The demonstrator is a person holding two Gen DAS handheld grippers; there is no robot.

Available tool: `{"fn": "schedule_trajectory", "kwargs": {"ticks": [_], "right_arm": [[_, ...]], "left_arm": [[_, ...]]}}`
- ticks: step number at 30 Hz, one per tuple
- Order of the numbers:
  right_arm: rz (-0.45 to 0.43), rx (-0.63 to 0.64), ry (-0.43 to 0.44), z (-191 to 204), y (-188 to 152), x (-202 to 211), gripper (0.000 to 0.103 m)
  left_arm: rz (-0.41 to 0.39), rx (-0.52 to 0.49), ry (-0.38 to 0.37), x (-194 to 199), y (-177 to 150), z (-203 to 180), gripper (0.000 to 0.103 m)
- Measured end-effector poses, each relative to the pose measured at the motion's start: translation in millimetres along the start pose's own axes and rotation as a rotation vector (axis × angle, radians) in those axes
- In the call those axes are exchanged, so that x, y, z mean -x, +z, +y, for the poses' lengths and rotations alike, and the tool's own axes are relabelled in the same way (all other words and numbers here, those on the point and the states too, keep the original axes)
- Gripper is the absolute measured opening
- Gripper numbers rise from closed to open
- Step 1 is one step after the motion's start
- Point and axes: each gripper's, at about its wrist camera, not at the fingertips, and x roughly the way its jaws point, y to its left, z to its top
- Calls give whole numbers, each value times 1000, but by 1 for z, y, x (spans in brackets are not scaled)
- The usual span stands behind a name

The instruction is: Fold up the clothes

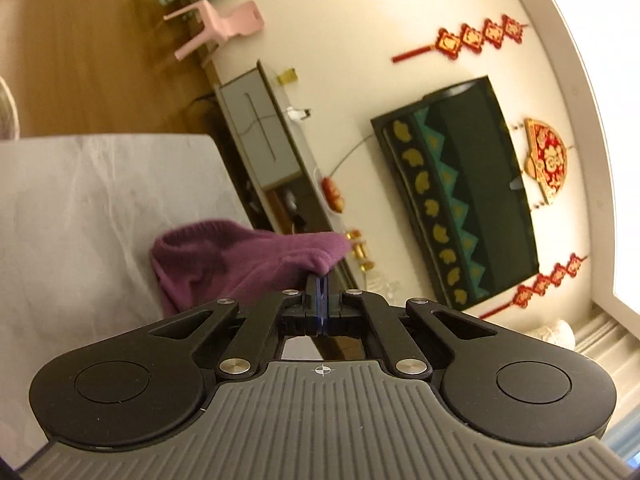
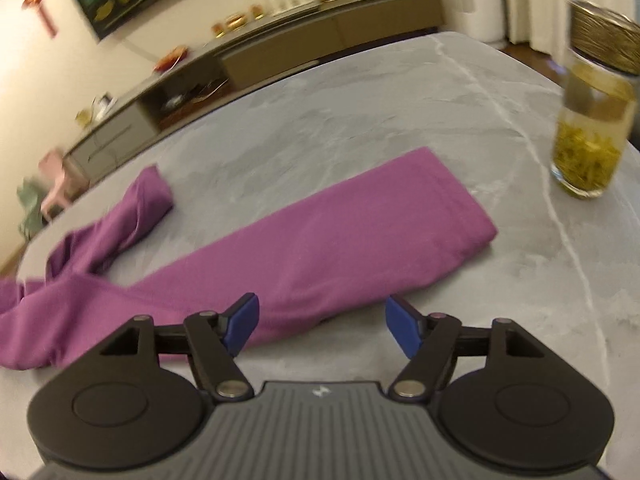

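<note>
While your left gripper (image 1: 322,300) pinches the purple garment (image 2: 320,248), jaws pressed together | right gripper (image 2: 320,326) jaws spread above bench (image 2: 360,112) | mid-fold: lay cloth over.

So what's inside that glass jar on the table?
The glass jar holds yellowish-green bits piled at the bottom, maybe in liquid; the blur hides what they are. A dark lid covers the top. It stands on the grey table, apart from the purple garment.
</note>
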Motion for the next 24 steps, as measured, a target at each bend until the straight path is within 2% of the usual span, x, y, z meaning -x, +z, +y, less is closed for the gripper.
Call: {"fn": "schedule_trajectory", "kwargs": {"ticks": [3,6,9,10,13,15,17,21,22,23,24], "right_arm": [[11,-6,-13,-2,-1,-5,73],[22,-12,-25,-4,-1,-10,73],[34,-18,-38,-7,-2,-15,72],[37,-20,-42,-7,-2,-17,72],[46,-38,-43,-12,-1,-23,70],[39,-44,-36,-13,-2,-24,69],[34,-45,-39,-14,-2,-25,69],[17,-42,-59,-14,4,-29,67],[10,-36,-72,-14,6,-31,61],[-13,-35,-49,-11,9,-23,39],[-36,-33,-26,-7,12,-15,9]], "left_arm": [[-7,-30,-110,-2,-4,-20,0],[-34,-105,-212,3,-8,-51,0],[-24,-182,-233,7,-12,-76,0],[-9,-205,-213,4,-15,-80,0],[42,-259,-50,-5,-33,-71,0],[71,-250,119,-10,-47,-44,0],[93,-182,232,-10,-58,-9,24],[136,-56,373,-9,-75,49,36],[148,-30,400,-11,-79,60,38],[159,-22,414,-17,-81,63,43],[167,-33,432,-25,-82,65,48]]}}
